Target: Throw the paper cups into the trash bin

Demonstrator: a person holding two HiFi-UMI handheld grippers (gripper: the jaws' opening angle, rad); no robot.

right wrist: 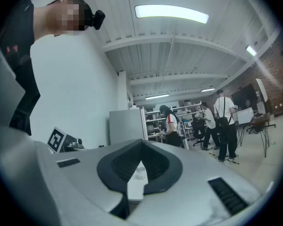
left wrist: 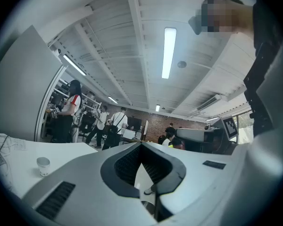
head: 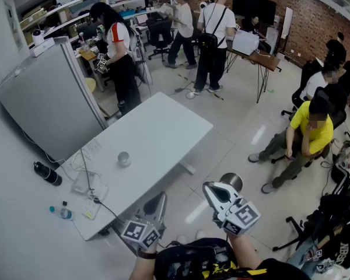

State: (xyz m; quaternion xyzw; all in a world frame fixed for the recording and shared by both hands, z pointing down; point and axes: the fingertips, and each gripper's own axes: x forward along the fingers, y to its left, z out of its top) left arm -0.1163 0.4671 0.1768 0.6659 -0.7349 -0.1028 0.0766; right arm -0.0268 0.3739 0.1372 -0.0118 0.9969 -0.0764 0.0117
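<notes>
On table [head: 163,127], paper cup [head: 123,159] upright, clear of all edges.

White paper cup [head: 123,159] upright on white table [head: 163,121]; silvery round trash bin [head: 232,181] right of table.

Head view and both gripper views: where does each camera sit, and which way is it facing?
Head view: on the person's head, steeply down at the white table and paper cup; forearms, left gripper, right gripper at bottom.
Left gripper view: on that gripper, along its shut jaws across the table, tilted ceilingward; person's torso upper right.
Right gripper view: on that gripper, along shut jaws toward the cup; torso upper left.
Shared: all three show the cup.
</notes>
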